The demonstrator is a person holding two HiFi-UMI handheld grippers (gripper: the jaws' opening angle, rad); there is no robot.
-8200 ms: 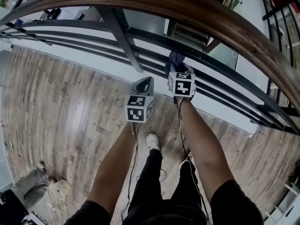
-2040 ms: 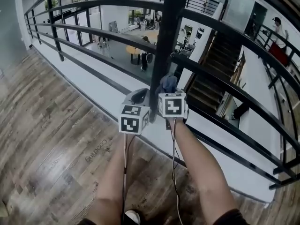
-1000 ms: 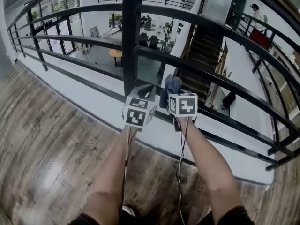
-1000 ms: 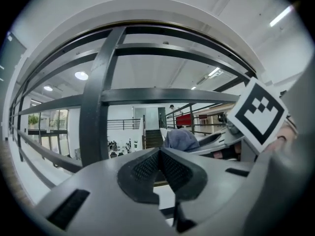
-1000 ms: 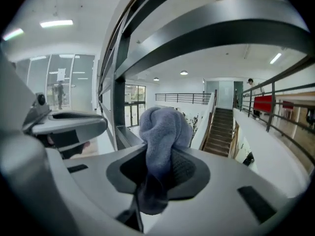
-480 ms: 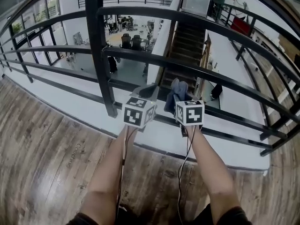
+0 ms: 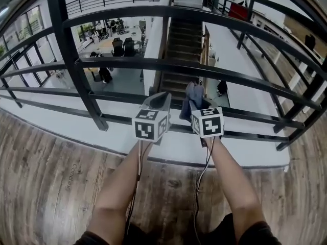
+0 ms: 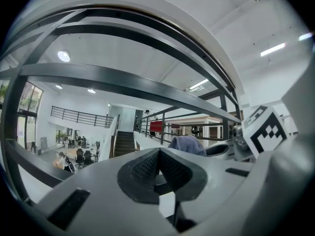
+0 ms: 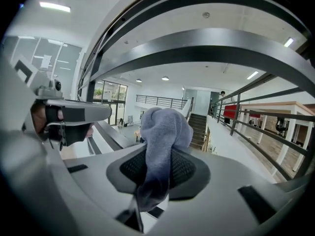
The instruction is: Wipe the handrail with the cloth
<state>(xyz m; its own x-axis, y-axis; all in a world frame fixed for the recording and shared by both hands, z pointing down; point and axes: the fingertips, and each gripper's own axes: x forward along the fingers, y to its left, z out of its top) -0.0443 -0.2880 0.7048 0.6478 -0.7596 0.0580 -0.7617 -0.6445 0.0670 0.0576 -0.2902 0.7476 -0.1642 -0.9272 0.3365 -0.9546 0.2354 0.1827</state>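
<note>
A blue-grey cloth (image 7: 193, 94) (image 9: 165, 127) sticks up from my right gripper (image 7: 194, 102) (image 9: 156, 168), whose jaws are shut on it. My left gripper (image 7: 162, 98) (image 8: 158, 156) is level with it and just to its left, jaws shut with nothing between them. Both point at the black metal railing bars (image 7: 179, 65), roughly at the height of the lower bars. The broad top handrail (image 8: 147, 9) (image 9: 162, 4) arcs overhead in both gripper views, seen from below. The cloth touches no rail.
A black upright post (image 7: 76, 60) stands left of the grippers. Beyond the railing is a drop to a lower floor with a staircase (image 7: 179, 45) and chairs. I stand on a wooden plank floor (image 7: 51, 182). The right gripper's marker cube (image 8: 263, 132) sits close beside the left gripper.
The view has swung along the railing: the upright post has slid from centre to the left and the staircase is now straight ahead. Both grippers stay side by side, the cloth still held.
</note>
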